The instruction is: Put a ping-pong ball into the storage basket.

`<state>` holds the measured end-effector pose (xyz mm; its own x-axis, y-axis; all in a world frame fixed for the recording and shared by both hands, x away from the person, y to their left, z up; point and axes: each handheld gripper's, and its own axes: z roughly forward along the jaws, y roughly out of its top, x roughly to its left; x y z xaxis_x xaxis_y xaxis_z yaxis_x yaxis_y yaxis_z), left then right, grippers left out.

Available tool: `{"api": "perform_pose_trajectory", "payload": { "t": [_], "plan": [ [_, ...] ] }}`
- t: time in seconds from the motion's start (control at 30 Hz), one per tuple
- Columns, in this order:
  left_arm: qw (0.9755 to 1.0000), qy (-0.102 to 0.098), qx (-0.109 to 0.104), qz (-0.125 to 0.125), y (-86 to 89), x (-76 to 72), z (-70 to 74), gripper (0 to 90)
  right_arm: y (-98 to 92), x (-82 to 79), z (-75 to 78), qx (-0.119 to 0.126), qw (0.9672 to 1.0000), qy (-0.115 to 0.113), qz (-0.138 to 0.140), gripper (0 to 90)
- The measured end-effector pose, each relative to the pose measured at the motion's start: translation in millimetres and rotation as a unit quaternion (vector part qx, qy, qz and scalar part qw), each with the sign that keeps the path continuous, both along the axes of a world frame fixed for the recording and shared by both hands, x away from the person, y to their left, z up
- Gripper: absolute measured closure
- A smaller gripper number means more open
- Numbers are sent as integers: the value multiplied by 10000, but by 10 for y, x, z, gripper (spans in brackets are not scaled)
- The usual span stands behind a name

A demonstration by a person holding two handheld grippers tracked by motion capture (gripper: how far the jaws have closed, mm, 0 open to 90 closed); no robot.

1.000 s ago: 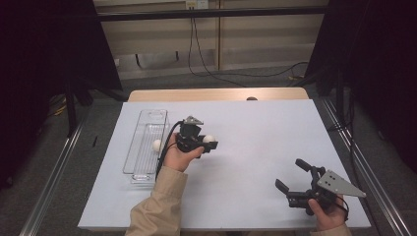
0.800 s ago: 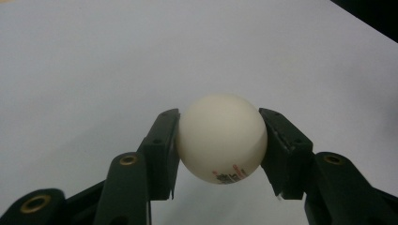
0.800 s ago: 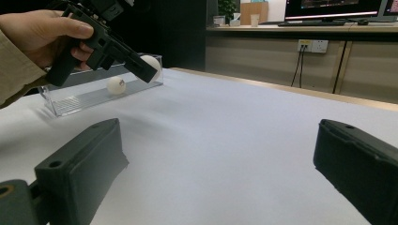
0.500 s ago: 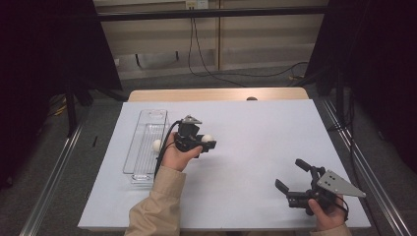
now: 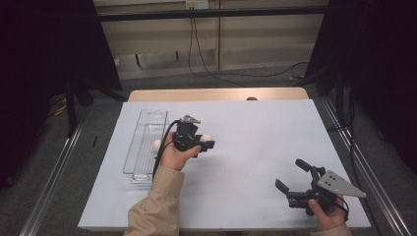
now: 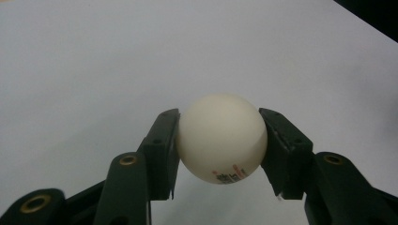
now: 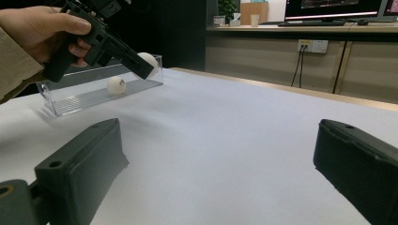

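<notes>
The left gripper (image 5: 202, 142) pinches a white ping-pong ball (image 6: 221, 138) between its 2 black jaws above the white table sheet (image 5: 255, 128), just right of the clear rectangular plastic tray (image 5: 145, 142). The left gripper view adds small printing near the ball's underside. The right gripper view shows a second white ball (image 7: 116, 85) lying inside the tray. The right gripper (image 5: 291, 176) rests near the table's front right, its jaws spread wide on nothing.
</notes>
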<state>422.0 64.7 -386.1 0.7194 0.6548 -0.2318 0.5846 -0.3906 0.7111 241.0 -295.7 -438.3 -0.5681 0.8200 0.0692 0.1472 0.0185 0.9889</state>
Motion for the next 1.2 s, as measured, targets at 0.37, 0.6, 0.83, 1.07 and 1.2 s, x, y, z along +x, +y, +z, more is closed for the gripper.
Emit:
{"api": "perform_pose_trajectory", "payload": {
  "t": [0.37,0.6,0.83,1.07,1.2],
  "plan": [
    [10000,24,-16,16,36,9,14,509,1,-2,0,-16,10000,1,20,16],
    [10000,41,21,29,45,13,17,510,6,-3,0,-22,10000,-6,27,16],
    [10000,43,-2,77,77,16,37,510,3,-4,1,-14,10000,-2,22,16],
    [9999,16,-4,141,96,11,63,510,6,-6,3,-11,10000,-9,23,16],
    [9999,9,23,158,100,12,64,510,6,-5,2,-14,10000,-7,21,16]
  ]
}}
